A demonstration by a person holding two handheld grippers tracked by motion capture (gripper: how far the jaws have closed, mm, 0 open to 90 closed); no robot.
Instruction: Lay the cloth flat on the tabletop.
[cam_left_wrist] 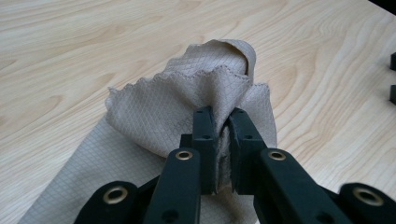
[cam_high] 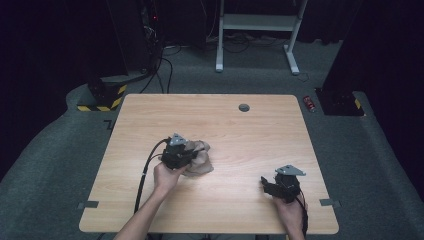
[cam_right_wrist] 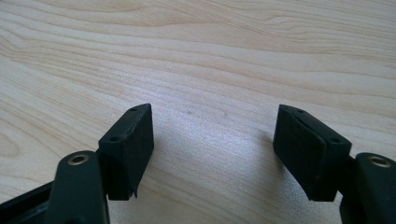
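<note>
A beige quilted cloth (cam_high: 200,161) lies bunched near the middle of the wooden table (cam_high: 240,125). My left gripper (cam_high: 196,150) is shut on a fold of it. In the left gripper view that gripper (cam_left_wrist: 223,123) pinches the gathered edge of the cloth (cam_left_wrist: 177,109) between its black jaws and holds it up off the wood, while the rest drapes down to the left. My right gripper (cam_high: 264,182) rests near the table's front right, apart from the cloth. In the right gripper view its jaws (cam_right_wrist: 212,135) stand wide open over bare wood with nothing between them.
A small round grey cap (cam_high: 244,107) sits in the table's far middle. Beyond the table stand a white desk frame (cam_high: 257,30), a black-and-yellow base (cam_high: 102,97) at the left and a red can (cam_high: 310,103) on the carpet at the right.
</note>
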